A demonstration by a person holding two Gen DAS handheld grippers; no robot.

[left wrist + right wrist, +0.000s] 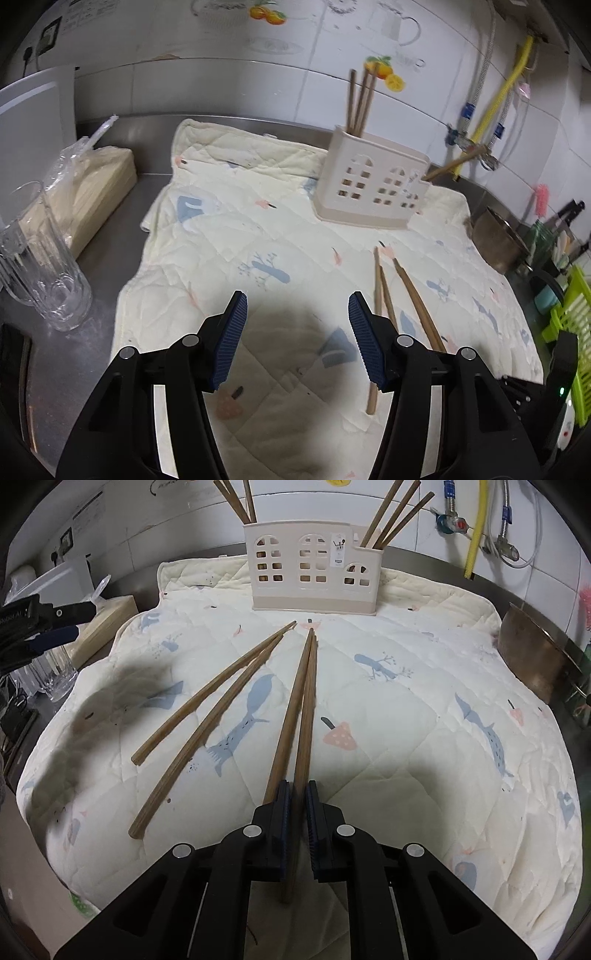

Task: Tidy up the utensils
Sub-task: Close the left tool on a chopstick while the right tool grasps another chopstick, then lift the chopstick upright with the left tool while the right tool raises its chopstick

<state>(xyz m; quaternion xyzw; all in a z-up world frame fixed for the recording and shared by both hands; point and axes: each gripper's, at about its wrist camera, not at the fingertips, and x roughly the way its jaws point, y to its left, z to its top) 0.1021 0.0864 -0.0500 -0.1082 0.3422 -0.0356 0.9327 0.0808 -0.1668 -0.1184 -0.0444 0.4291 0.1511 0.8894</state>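
Chopsticks: four loose on the quilted mat (406, 709), tips all aimed at the utensil holder (310, 572) standing at the far edge of the mat. Holder already carries sticks in its left and right compartments; can't tell about the middle one.

Right gripper (297, 794): jaws nearly together, clamped on the right-hand pair (304, 701) close to the thick butt ends. At least one stick is between the pads and runs on under the gripper; whether the pads bite both sticks or only one, can't tell from this angle. The left-hand pair (207, 709) lies untouched just beside, splayed apart at the butts.

Left gripper (295, 332): jaws apart, nothing between them, hovering over bare mat with the loose sticks at its right side.

Handling, my read:
- Wooden sticks look light, stiff and thin. No fragility worry.
- Smooth, tapered shafts: two in one pinch tend to roll or scissor against each other.
- A butt-end grip leaves a long lever ahead; tips will likely swing during the lift and could catch the holder's rim.
- A hold nearer mid-length would balance better, but butt-end grip suits a tip-first drop.
- Soft mat gives under the pads, so low pinches may snag fabric.
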